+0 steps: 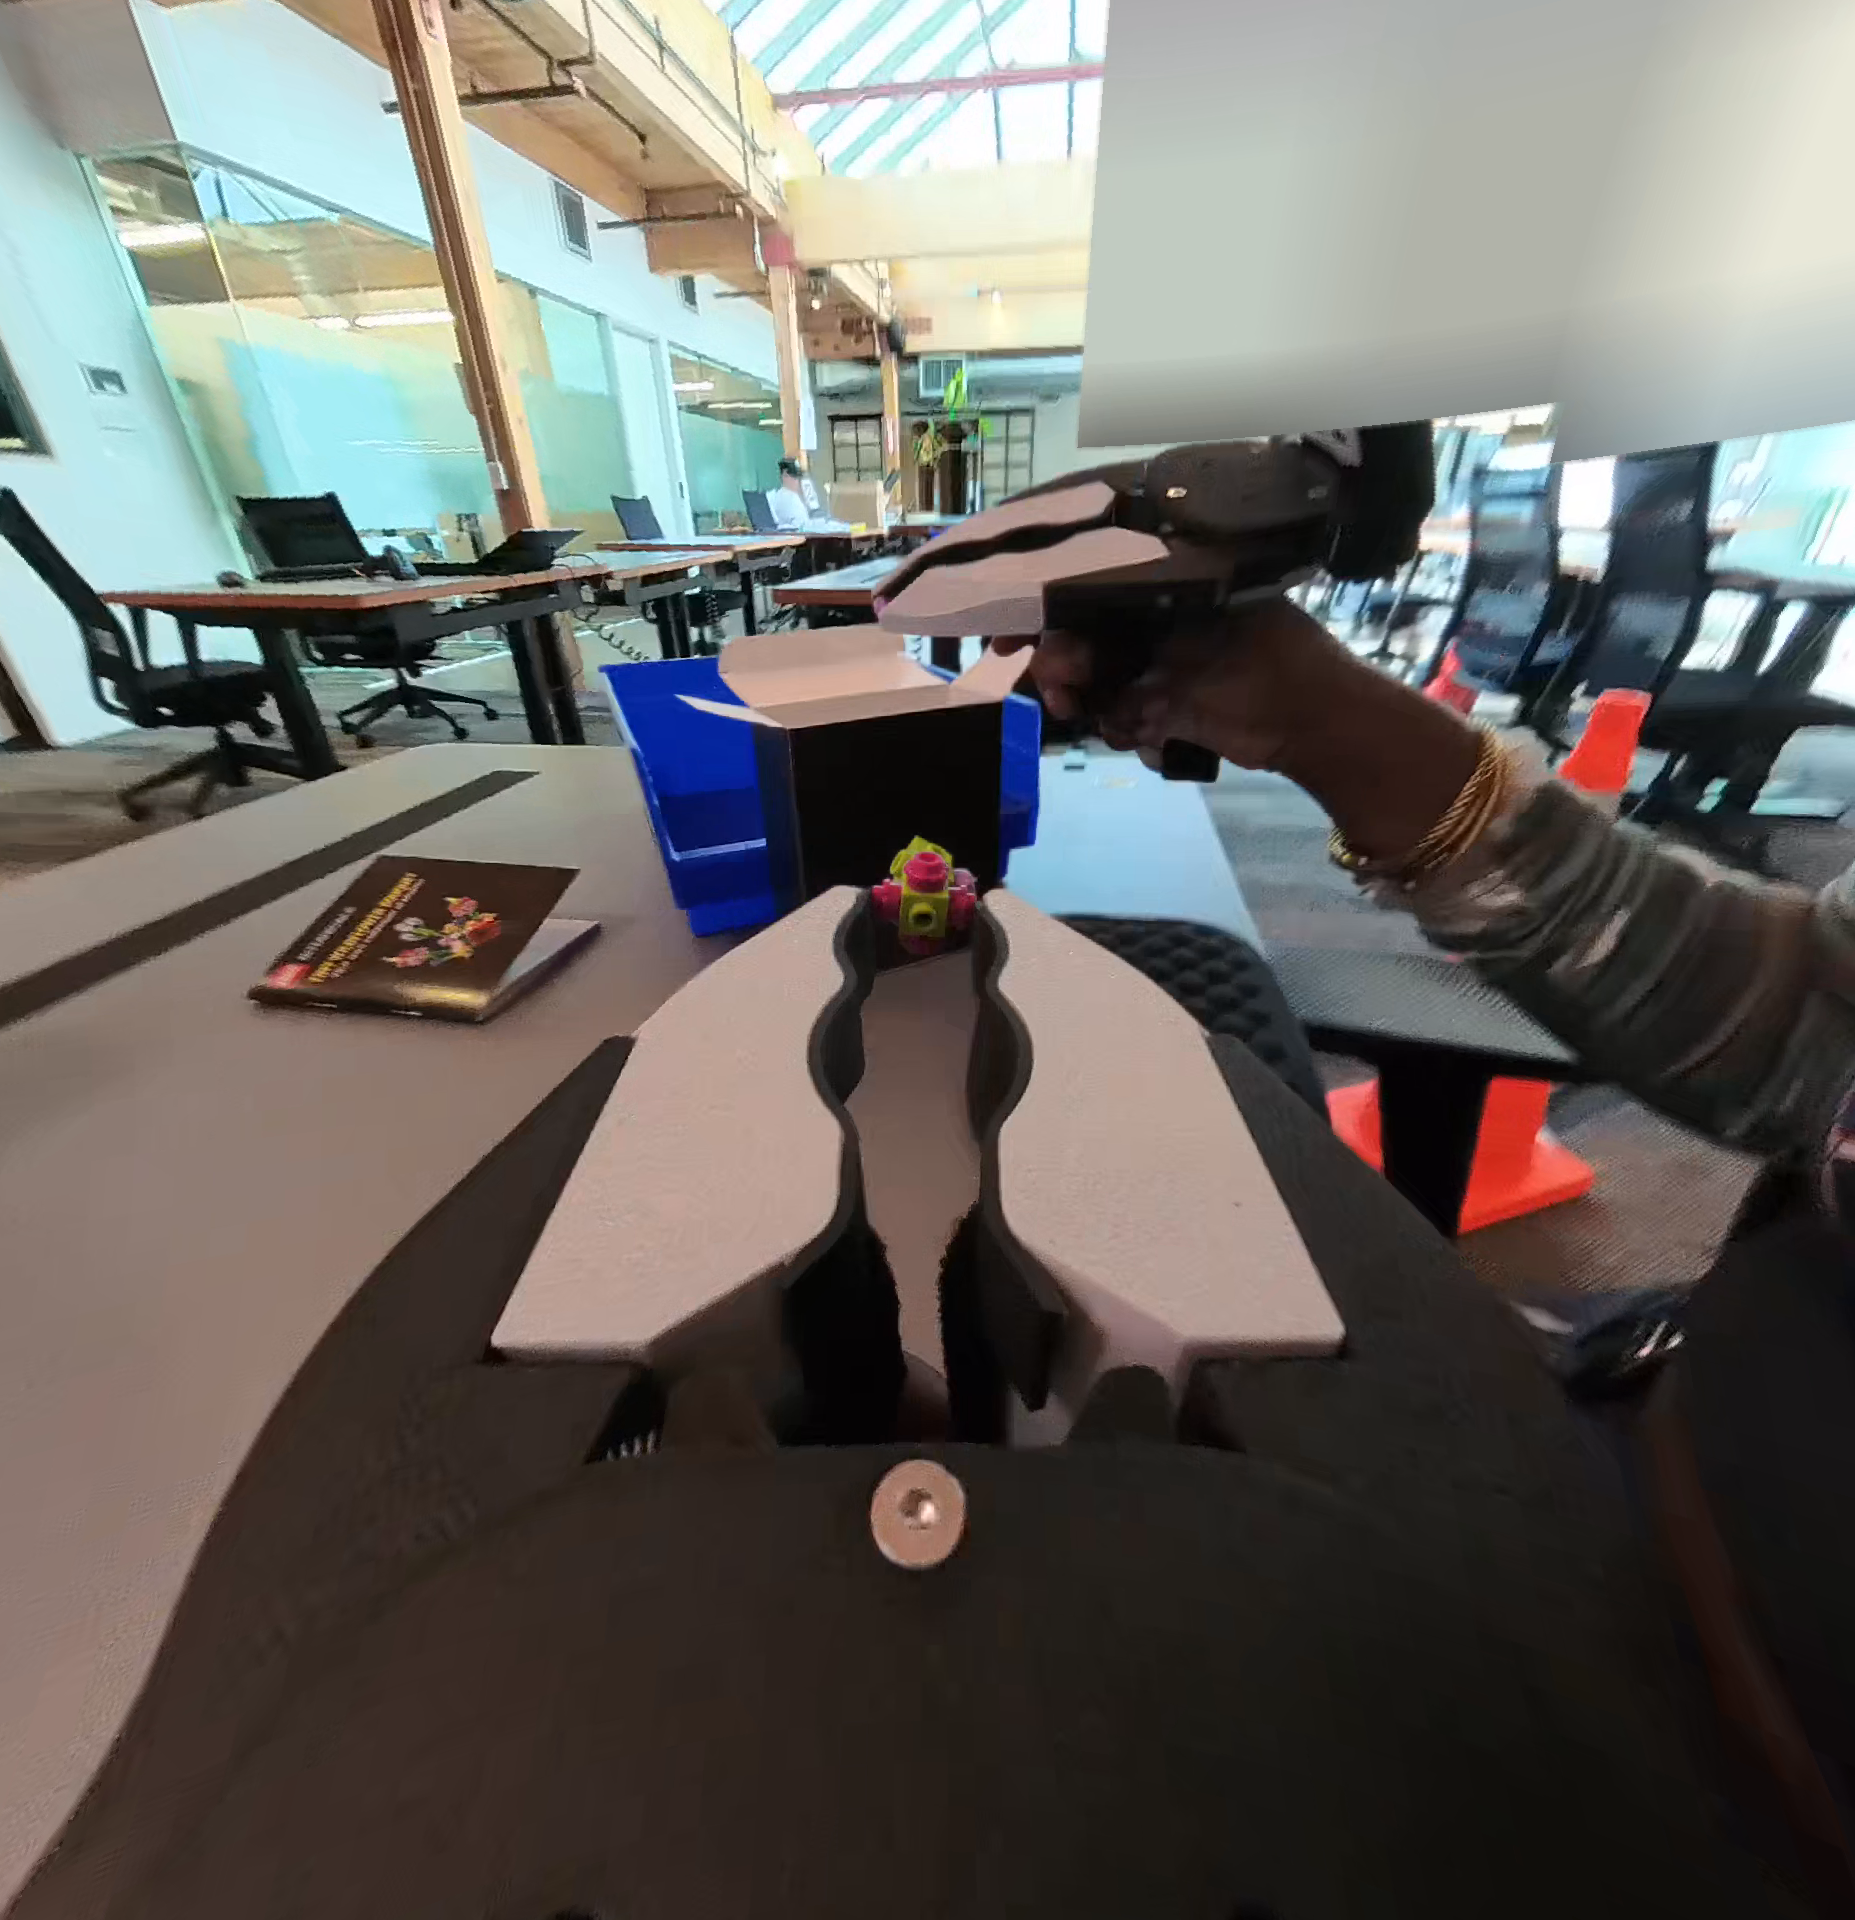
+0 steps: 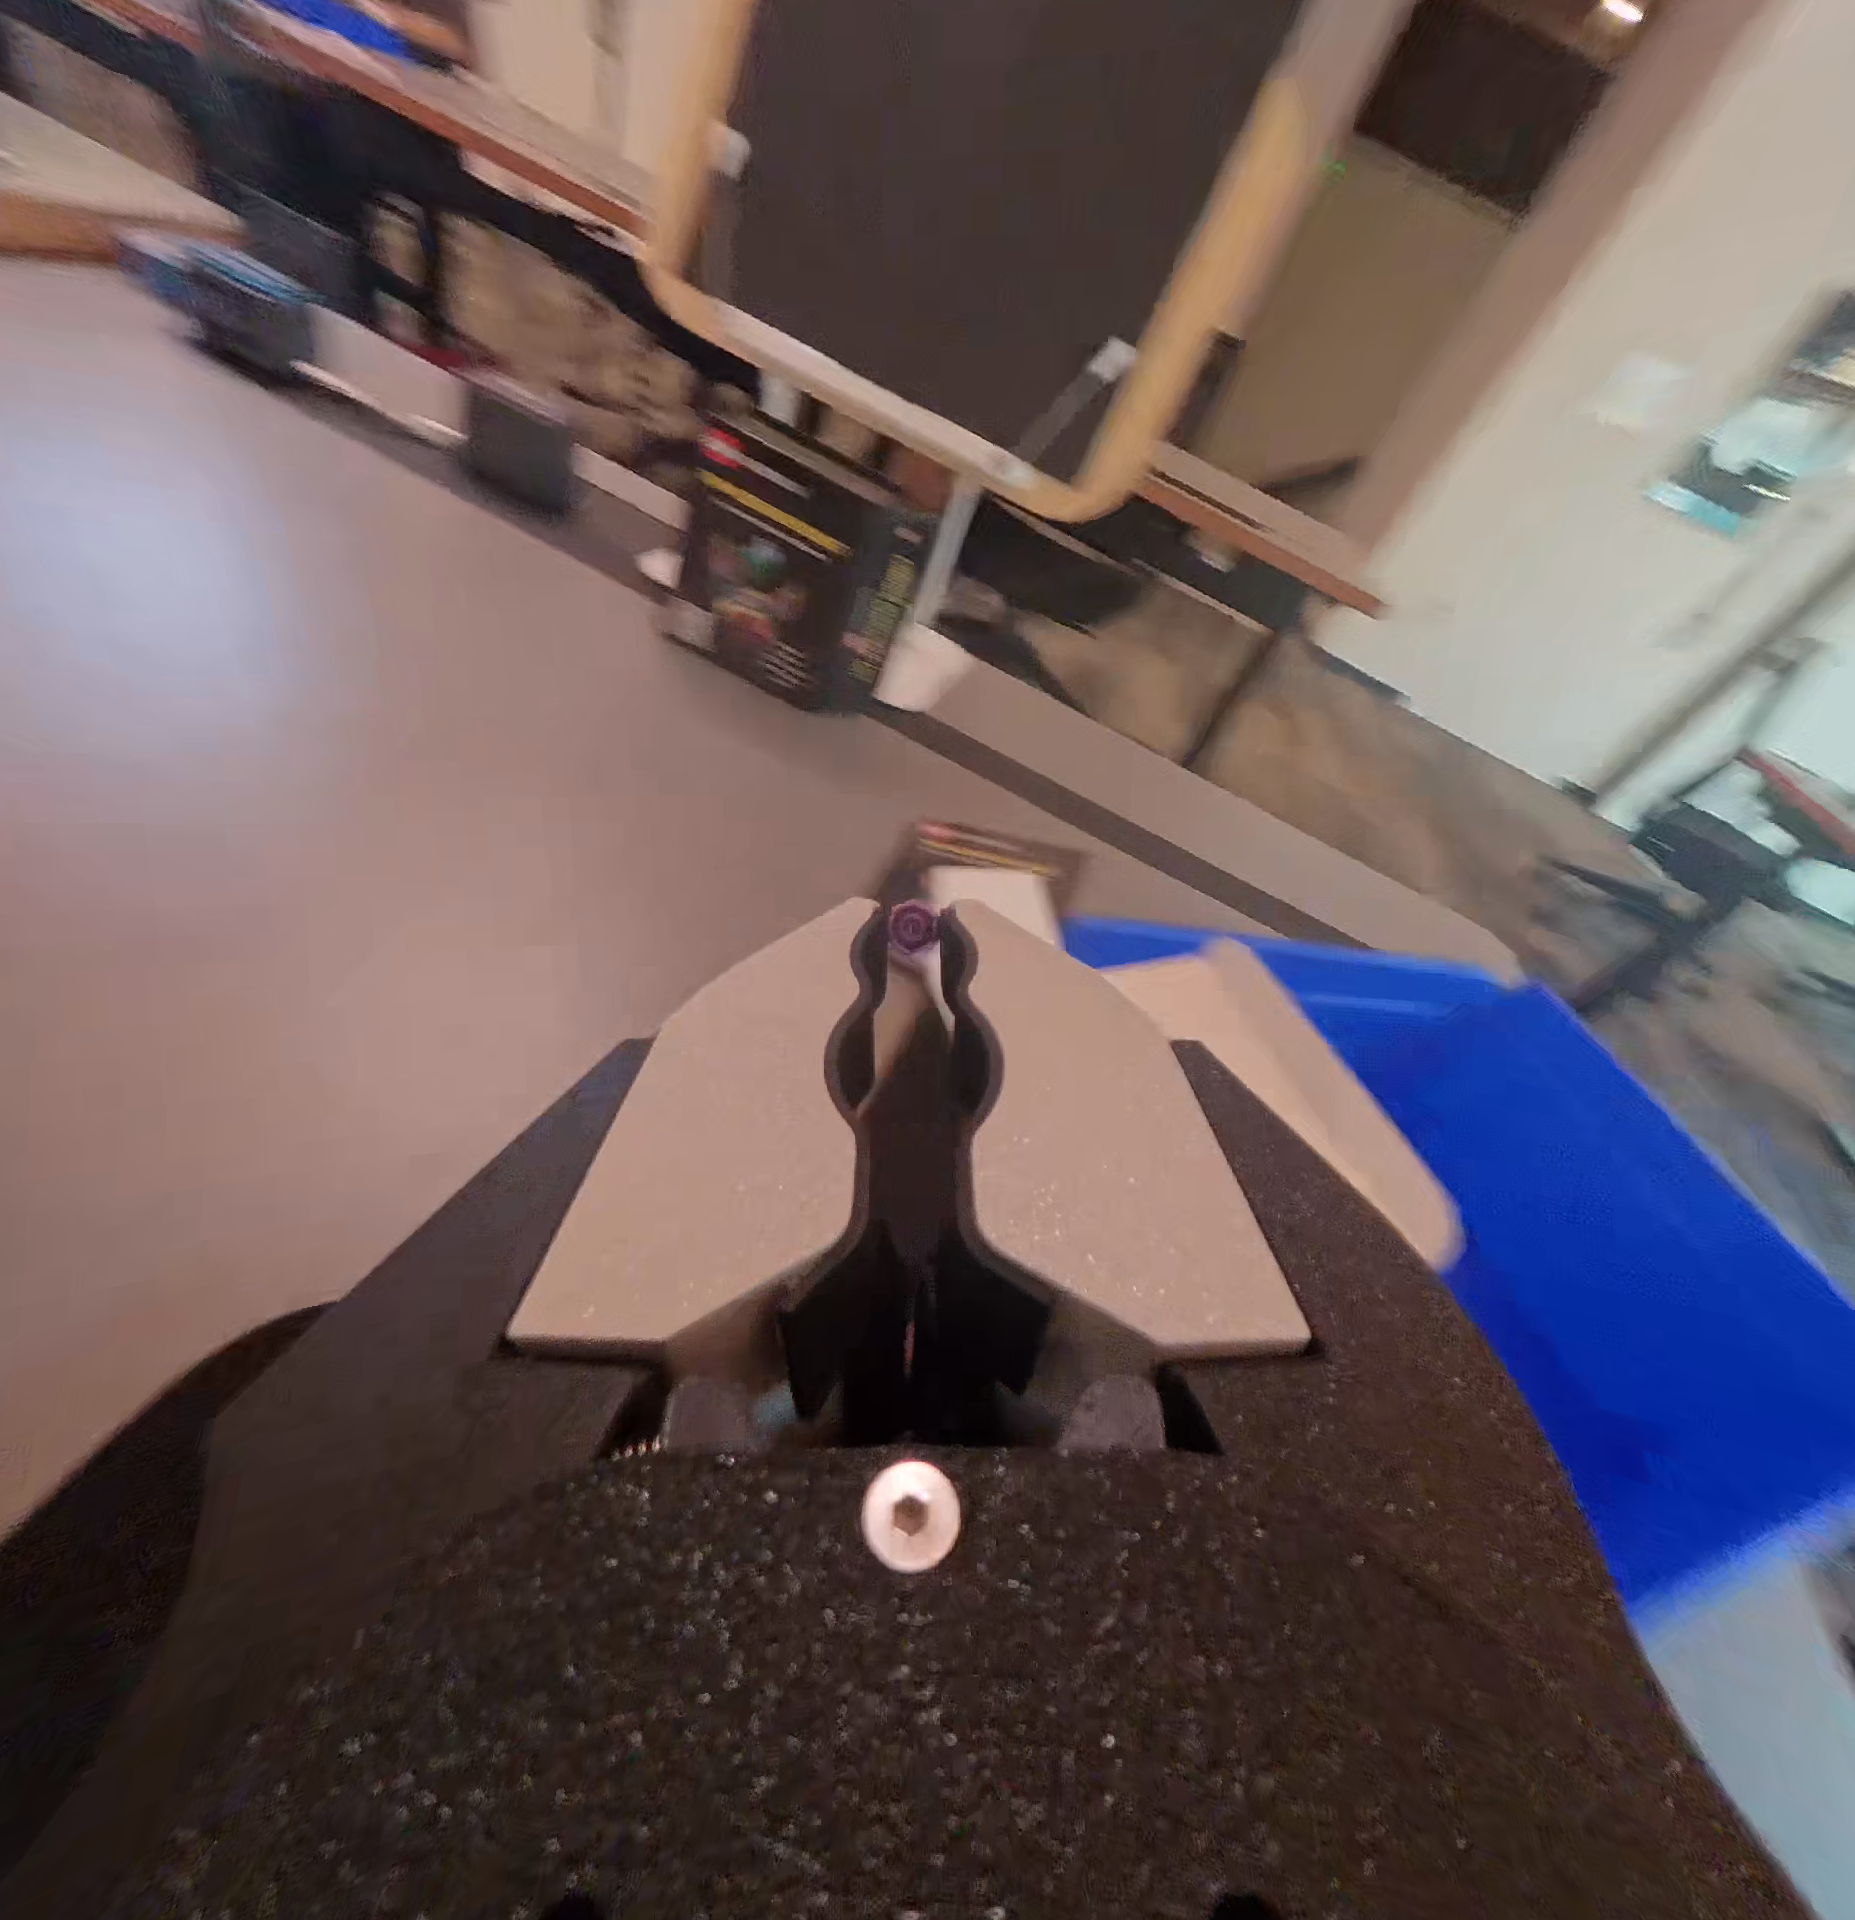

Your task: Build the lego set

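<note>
Left gripper (image 1: 923,909) pinches a lime-and-pink lego cluster (image 1: 923,899) above the grey table (image 1: 175,1091); right gripper (image 2: 910,930) clamps a purple piece (image 2: 910,927). Booklet (image 1: 424,935), blue bin (image 1: 694,790), open-plan office behind.

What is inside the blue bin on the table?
An open black box with pale flaps stands in the blue bin. The box's inside and the bin's floor are hidden, so any loose pieces there cannot be seen.

An open-plan office: black office chairs (image 1: 154,665) at long desks (image 1: 383,603), a wooden post (image 1: 466,270), glass partitions (image 1: 310,343), and orange cones (image 1: 1603,743) on the floor.
</note>
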The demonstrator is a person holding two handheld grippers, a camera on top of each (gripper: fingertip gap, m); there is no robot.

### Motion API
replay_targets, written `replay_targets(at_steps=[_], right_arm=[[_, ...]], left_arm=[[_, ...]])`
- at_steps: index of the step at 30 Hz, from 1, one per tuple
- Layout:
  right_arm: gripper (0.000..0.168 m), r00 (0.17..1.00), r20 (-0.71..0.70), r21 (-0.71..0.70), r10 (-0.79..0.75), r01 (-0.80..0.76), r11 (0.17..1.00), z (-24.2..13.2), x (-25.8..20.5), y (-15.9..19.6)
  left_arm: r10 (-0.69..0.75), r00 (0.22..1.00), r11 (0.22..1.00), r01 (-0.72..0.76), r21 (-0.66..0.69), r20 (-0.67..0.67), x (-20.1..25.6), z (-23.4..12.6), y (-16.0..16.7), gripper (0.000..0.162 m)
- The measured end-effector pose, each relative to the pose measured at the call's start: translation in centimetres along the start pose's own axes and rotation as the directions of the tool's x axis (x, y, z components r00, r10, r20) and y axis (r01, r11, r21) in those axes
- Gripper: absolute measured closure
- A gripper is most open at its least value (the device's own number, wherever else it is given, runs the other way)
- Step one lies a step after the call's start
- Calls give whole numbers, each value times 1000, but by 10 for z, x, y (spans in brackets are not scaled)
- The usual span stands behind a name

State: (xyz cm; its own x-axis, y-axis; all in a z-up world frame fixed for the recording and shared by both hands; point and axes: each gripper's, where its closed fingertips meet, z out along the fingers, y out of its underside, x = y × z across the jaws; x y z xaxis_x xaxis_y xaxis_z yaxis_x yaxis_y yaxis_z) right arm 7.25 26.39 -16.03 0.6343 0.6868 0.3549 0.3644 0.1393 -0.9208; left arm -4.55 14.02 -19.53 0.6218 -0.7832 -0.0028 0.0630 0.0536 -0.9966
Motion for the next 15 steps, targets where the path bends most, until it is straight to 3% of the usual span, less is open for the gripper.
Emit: replay_targets(at_steps=[7,15], right_arm=[[151,990,-139,-275,-10,-29,961,3,35,45],[143,986,-163,-275,-38,-8,962,1,39,46]], left_arm=[[-55,998,998,55,15,-23,0,-1,-2,145],[-135,990,990,136,30,-31,-2,0,-2,145]])
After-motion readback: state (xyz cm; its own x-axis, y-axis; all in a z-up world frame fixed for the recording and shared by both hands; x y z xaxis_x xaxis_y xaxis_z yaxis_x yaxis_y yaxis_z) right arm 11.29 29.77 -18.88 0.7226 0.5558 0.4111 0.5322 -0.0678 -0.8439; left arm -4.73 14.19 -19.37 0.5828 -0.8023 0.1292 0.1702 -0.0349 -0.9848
